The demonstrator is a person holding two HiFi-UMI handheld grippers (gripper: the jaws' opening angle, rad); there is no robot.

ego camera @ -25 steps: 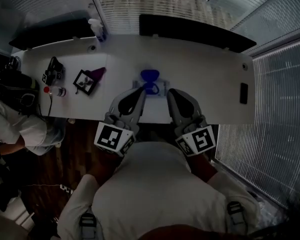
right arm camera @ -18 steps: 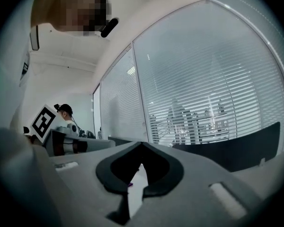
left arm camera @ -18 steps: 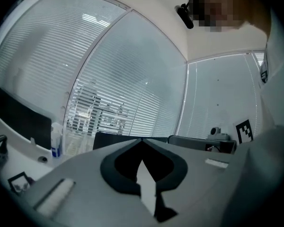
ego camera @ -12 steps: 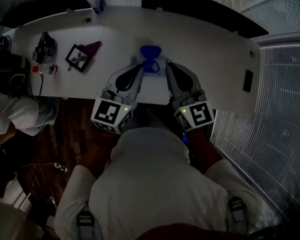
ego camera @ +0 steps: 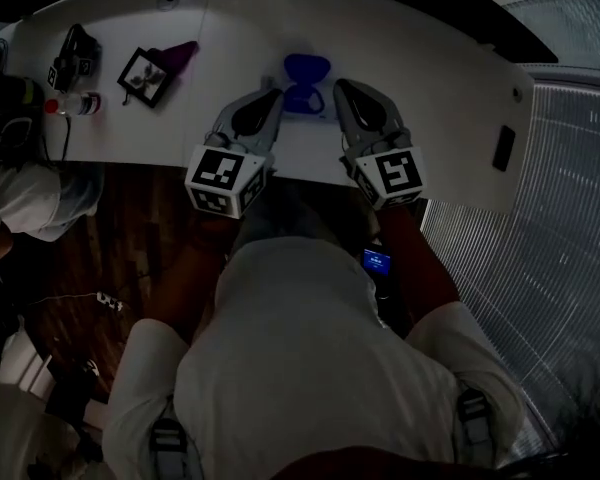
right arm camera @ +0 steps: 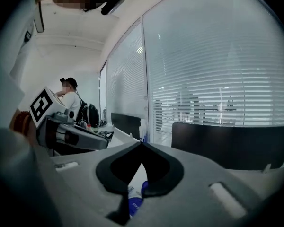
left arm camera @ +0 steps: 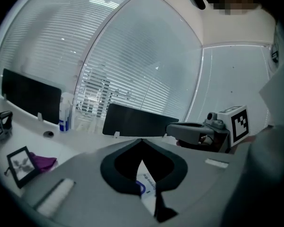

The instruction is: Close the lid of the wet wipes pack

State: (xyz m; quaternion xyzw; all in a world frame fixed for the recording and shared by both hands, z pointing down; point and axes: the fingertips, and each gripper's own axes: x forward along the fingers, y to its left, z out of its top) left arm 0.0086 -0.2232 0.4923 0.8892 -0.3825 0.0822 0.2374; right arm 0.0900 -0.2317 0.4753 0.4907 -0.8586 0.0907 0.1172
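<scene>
Head view first: the white surface (ego camera: 430, 88) runs across the far side, and the wet wipes pack (ego camera: 306, 98) sits at its near edge, right in front of the person. Its blue lid (ego camera: 306, 68) looks flipped up toward the far side, so by my read it is not yet closed. The left gripper (ego camera: 271, 98) comes in just left of the pack and the right gripper (ego camera: 344, 88) just right of it, tips flanking the blue part. Whether either touches it I cannot tell from up here. Well off to the left lie a picture frame (ego camera: 145, 76) and a purple cloth (ego camera: 182, 54). A phone (ego camera: 503, 148) rests far right.

Left gripper view now: the fingers are pressed together at the tips with nothing between them. Below their meeting point a sliver of the pack's white, printed face shows, so the pack is just under and ahead of this gripper. The right gripper hangs off to the right.

Right gripper view: same story, fingers clenched tip to tip and empty, with a patch of white and blue from the pack showing low through the gap.

Judgement: this is the approach, both tools set beside the pack before the push. The next move calls for one closed tip to get behind the raised lid and swing it down toward the near side, then press until it seats, while the other steadies the soft pack so it does not slide.
</scene>
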